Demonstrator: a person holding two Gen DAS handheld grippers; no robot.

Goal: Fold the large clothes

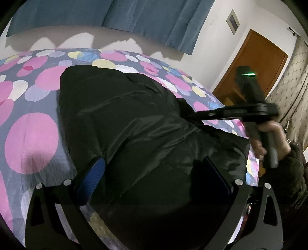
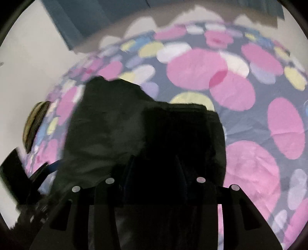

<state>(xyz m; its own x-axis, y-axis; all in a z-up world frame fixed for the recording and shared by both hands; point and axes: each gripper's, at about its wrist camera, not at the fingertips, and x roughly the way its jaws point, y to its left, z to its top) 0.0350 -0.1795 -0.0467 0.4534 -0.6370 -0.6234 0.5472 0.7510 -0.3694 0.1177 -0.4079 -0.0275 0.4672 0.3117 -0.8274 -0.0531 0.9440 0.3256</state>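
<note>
A black puffy jacket (image 1: 125, 119) lies bunched on a bed with a dotted cover (image 1: 32, 138). In the left wrist view my left gripper (image 1: 155, 177) hangs low over the jacket's near end. Its blue-padded fingers (image 1: 92, 177) stand wide apart with the jacket's bulk between them. A hand (image 1: 269, 138) holds my right gripper (image 1: 192, 115), which reaches into the jacket's right side. The right wrist view is blurred and dark. There my right gripper (image 2: 155, 165) has its jaws narrow, closed on a thick fold of the jacket (image 2: 107, 123).
Blue curtains (image 1: 134, 17) hang on the wall behind the bed. A wooden door (image 1: 252, 71) and a tufted panel (image 1: 290, 80) stand to the right. A striped object (image 2: 34, 125) sits beyond the bed's left edge. Bare bedcover (image 2: 250, 107) spreads around the jacket.
</note>
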